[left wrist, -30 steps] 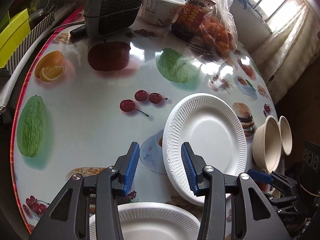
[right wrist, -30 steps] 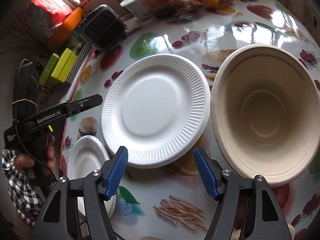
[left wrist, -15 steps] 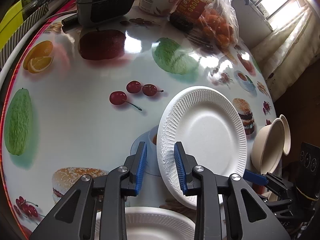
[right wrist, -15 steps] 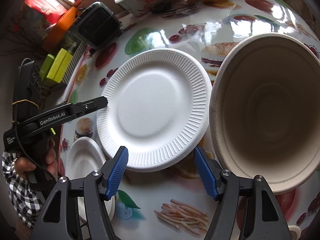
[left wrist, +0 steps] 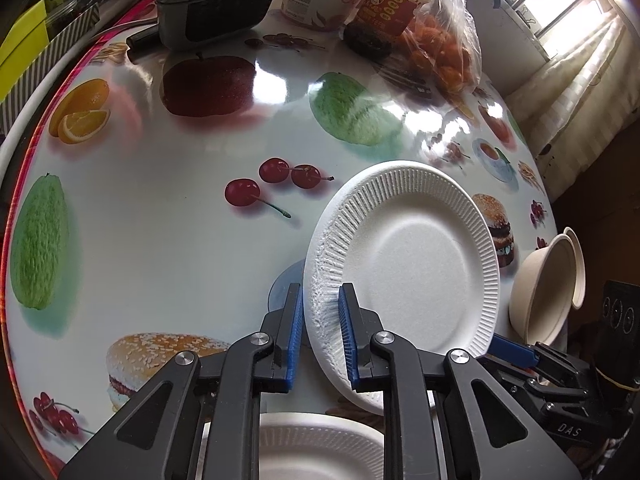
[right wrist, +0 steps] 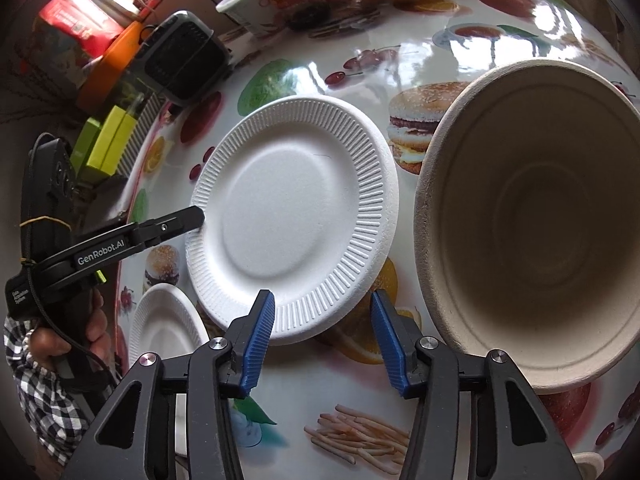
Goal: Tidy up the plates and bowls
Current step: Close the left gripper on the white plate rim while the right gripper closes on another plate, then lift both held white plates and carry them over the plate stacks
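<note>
The left gripper pinches the tilted white plate by its near rim, the second plate lying just below, while the right gripper hangs spread beside it.

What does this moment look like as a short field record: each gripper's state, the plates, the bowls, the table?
left gripper: shut on the rim of the large white plate, plate tilted
right gripper: open, holding nothing, near the plate's edge
small white plate: flat on the table, near the left gripper
tan bowl: to the right of the large plate
second tan bowl: directly behind the first
table: glossy fruit-print cover
</note>
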### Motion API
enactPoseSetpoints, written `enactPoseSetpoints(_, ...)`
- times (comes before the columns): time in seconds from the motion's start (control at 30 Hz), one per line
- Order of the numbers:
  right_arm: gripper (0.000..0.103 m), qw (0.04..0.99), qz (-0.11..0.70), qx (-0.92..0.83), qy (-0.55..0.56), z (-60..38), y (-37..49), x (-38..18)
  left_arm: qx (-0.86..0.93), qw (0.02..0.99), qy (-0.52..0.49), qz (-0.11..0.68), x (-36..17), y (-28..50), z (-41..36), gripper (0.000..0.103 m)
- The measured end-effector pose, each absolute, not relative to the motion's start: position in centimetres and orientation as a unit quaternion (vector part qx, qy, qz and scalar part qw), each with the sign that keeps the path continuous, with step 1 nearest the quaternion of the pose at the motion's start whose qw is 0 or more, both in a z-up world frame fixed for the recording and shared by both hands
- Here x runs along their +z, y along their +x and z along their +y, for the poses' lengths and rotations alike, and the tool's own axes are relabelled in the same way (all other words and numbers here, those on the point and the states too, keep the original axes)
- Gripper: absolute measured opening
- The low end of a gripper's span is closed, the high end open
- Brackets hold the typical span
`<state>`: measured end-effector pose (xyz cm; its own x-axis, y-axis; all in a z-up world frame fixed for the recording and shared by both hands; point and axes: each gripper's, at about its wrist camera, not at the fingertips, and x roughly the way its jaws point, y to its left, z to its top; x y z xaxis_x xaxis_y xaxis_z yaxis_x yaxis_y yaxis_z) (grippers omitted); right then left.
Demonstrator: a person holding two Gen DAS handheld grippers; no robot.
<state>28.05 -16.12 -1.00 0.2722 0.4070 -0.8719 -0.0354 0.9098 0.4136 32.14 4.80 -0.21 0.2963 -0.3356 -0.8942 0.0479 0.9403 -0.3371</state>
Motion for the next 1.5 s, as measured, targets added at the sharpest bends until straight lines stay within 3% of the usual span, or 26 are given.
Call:
enactPoseSetpoints(0.5,0.050,0.787,0.580,0.132,0.161,-15.9,28.4,-1.0,-0.115,0.795,-0.125,0.583,-0.3,32.1,5.1,0.019)
enactPoseSetpoints(0.93,0.027,0.789,0.581,0.128,0.154,-16.1,28.3,-1.2,-0.109,0.800,-0.116,0.579,0.0,32.0,5.1,0.019)
enactPoseSetpoints(1.5,0.026,0.798,0.574,0.133,0.128,-15.3,27.7,-0.8,-0.100,0.807,-0.105,0.572,0.6,30.9,5.0,0.019)
